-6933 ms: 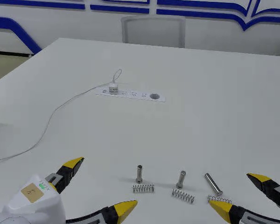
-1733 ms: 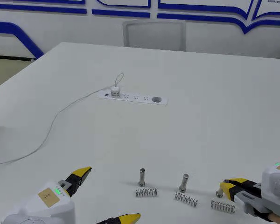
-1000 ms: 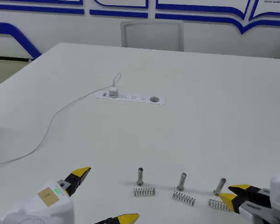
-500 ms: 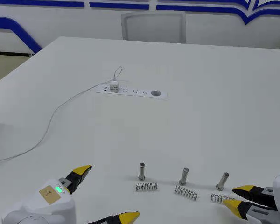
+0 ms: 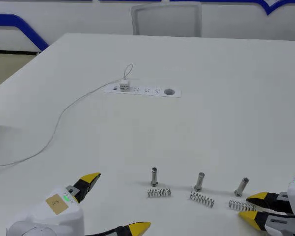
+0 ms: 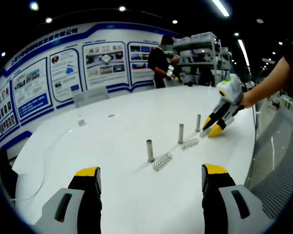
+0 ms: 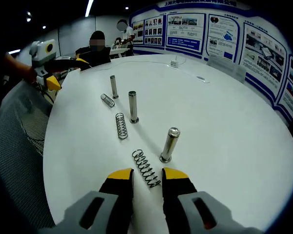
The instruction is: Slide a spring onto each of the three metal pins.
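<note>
Three metal pins stand upright in a row: left pin [image 5: 154,175], middle pin [image 5: 200,181], right pin [image 5: 242,186]. A loose spring lies in front of each: left spring [image 5: 159,192], middle spring [image 5: 201,198], right spring [image 5: 241,206]. My right gripper [image 5: 251,208] is low at the right spring [image 7: 146,168]. Its jaws are narrowly open, with the spring's near end between the tips, beside the right pin [image 7: 170,145]. My left gripper [image 6: 150,173] is wide open and holds nothing, short of the left pin [image 6: 150,150] and its spring [image 6: 162,161].
A white power strip [image 5: 142,91] with a plug [image 5: 124,86] and a trailing cable [image 5: 64,113] lies mid-table. A grey chair [image 5: 166,18] stands at the far edge. The table's near edge [image 7: 51,161] runs close to the springs.
The right pin lay flat at first and now stands upright. My right gripper has drawn back and lowered to the right spring. The left gripper has stayed put.
</note>
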The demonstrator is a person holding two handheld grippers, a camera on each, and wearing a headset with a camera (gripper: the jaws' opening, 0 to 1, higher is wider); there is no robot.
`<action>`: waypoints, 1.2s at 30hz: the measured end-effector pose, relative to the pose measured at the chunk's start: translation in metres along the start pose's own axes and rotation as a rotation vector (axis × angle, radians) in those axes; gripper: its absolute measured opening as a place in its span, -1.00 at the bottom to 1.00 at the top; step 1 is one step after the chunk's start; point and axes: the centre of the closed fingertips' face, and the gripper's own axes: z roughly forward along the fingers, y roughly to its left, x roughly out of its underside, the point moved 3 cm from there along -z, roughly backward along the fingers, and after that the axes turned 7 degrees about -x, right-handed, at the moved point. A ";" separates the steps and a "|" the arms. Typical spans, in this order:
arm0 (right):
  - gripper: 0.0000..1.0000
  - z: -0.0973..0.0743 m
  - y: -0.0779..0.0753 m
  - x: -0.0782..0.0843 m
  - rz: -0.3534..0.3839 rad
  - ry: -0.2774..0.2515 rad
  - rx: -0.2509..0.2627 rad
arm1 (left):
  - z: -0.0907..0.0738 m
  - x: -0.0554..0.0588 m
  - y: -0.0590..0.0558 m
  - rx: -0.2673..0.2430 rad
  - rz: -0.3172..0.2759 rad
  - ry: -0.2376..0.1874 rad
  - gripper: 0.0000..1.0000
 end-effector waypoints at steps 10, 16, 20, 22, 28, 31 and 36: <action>-0.55 0.001 -0.001 0.000 -0.027 0.012 -0.091 | 0.000 0.002 0.000 -0.004 0.003 0.018 0.71; -0.65 0.001 -0.005 0.001 -0.034 0.016 -0.109 | 0.001 0.003 0.001 -0.004 -0.003 0.021 0.71; -0.75 -0.001 0.000 0.001 -0.054 0.014 -0.134 | 0.001 0.003 0.000 0.001 -0.002 0.021 0.71; -0.76 -0.002 0.001 0.001 -0.072 0.024 -0.135 | 0.001 0.003 0.000 0.002 0.000 0.023 0.71; -0.77 -0.001 0.002 0.000 -0.077 0.041 -0.133 | 0.002 0.005 -0.006 0.031 0.005 0.030 0.71; -0.77 -0.001 0.005 0.000 -0.096 0.048 -0.126 | 0.002 0.005 -0.010 0.050 0.014 0.028 0.71; -0.78 -0.001 0.004 0.001 -0.087 0.061 -0.111 | 0.003 0.007 -0.012 0.064 0.012 0.039 0.71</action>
